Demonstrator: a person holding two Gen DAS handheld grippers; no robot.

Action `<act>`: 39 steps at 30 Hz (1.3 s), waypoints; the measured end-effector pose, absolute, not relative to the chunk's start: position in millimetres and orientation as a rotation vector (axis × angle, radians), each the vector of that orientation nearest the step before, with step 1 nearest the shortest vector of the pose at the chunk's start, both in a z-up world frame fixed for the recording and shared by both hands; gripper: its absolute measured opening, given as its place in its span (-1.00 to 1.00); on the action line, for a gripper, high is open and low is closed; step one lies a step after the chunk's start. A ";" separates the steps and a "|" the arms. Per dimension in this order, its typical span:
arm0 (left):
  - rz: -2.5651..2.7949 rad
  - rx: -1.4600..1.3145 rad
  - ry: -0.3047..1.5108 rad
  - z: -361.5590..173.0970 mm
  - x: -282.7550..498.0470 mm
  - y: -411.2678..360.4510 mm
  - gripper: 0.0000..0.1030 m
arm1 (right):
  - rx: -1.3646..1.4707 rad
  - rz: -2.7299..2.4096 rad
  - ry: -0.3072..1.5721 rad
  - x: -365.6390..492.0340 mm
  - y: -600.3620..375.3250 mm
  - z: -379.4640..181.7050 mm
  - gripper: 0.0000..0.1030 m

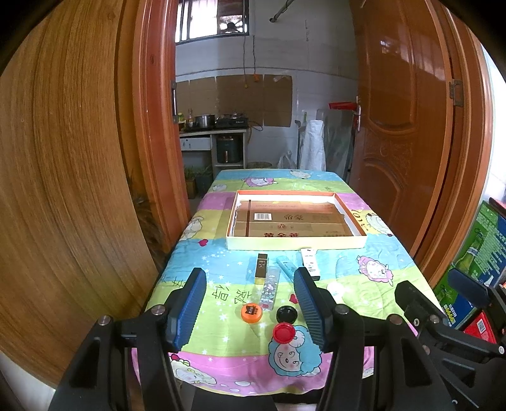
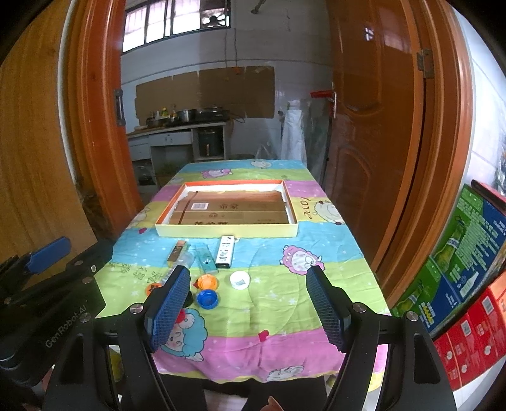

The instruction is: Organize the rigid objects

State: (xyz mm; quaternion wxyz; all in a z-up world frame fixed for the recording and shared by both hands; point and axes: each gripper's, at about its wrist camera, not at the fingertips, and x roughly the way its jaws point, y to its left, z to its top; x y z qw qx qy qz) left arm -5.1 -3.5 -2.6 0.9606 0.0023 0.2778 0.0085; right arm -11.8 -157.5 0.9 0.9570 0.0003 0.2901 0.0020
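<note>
Left gripper (image 1: 249, 311) and right gripper (image 2: 248, 305) both spread, empty, above bench (image 2: 284, 303). Caps (image 2: 207, 298) and small boxes (image 2: 225, 251) lie before tray (image 2: 227, 230). Right gripper's finger (image 2: 167, 306) hides black cap (image 1: 286, 314).

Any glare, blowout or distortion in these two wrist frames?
Left wrist: strong fisheye bowing of the door frames; specular glare on the glossy door; window bright.
Right wrist: same bowing; window blown out, door glinting; tray and caps stay sharp.
</note>
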 end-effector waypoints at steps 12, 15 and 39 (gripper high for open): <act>0.019 -0.003 0.560 0.6 -9.6 -1.5 0.12 | -0.002 0.009 0.584 -13.9 -156.6 1.9 0.51; 0.020 -0.002 0.563 0.9 -10.0 -1.7 0.12 | -0.002 0.011 0.583 -14.5 -156.0 2.0 0.51; 0.017 -0.007 0.568 -0.4 -12.3 -1.9 0.13 | -0.002 0.011 0.581 -15.5 -154.4 1.9 0.51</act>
